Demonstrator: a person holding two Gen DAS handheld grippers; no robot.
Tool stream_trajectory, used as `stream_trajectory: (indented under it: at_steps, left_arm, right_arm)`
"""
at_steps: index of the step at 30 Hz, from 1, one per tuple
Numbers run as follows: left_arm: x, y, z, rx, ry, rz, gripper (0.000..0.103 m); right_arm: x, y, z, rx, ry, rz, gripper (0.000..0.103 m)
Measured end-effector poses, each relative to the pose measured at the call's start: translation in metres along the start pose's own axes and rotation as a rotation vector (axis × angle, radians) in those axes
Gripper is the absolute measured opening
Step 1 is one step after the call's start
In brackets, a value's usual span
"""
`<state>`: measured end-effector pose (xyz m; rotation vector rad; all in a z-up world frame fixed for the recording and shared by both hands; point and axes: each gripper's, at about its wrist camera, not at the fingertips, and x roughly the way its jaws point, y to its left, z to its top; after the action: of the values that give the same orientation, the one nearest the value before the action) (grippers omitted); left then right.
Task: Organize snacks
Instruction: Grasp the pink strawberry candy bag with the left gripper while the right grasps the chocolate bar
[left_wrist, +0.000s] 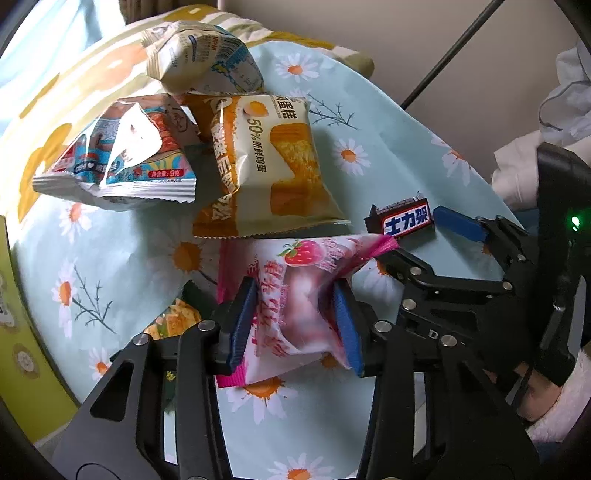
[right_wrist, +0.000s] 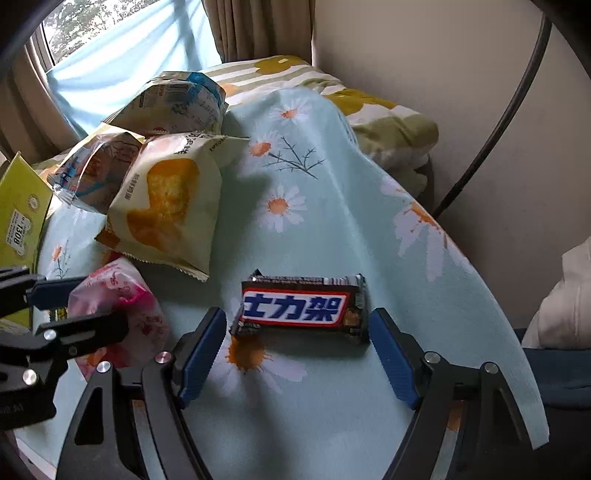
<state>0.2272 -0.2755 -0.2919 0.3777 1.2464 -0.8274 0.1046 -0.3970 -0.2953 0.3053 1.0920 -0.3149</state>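
Note:
My left gripper (left_wrist: 297, 325) is shut on a pink strawberry snack packet (left_wrist: 295, 295), its blue pads pinching the packet's middle just above the daisy-print cloth (left_wrist: 129, 266). The packet also shows in the right wrist view (right_wrist: 118, 295), held by the left gripper (right_wrist: 70, 310). My right gripper (right_wrist: 299, 360) is open, its blue pads on either side of a dark chocolate bar (right_wrist: 303, 308) and a little short of it. In the left wrist view the bar (left_wrist: 404, 219) lies beside the right gripper (left_wrist: 424, 236).
An orange-and-white cake packet (left_wrist: 266, 162), a blue-and-red packet (left_wrist: 122, 155) and a cream packet (left_wrist: 203, 55) lie at the back. A small green-and-orange packet (left_wrist: 173, 321) lies under the left finger. A yellow-green box (right_wrist: 18, 218) stands at the left. The table edge curves on the right.

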Motion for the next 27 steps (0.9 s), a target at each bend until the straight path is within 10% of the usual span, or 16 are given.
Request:
stream_trajectory:
  at_steps: [10, 15, 27]
  left_arm:
    - [-0.003, -0.001, -0.008, -0.009, 0.005, 0.005, 0.032]
    - [0.016, -0.003, -0.008, 0.009, 0.060, 0.079, 0.074]
    - [0.027, -0.008, -0.006, 0.053, 0.071, 0.043, 0.074]
  right_arm:
    - [0.005, 0.005, 0.002, -0.016, 0.019, -0.025, 0.063]
    - [0.002, 0.004, 0.001, -0.033, 0.009, -0.025, 0.051]
    - [-0.004, -0.003, 0.001, -0.011, -0.013, 0.010, 0.050]
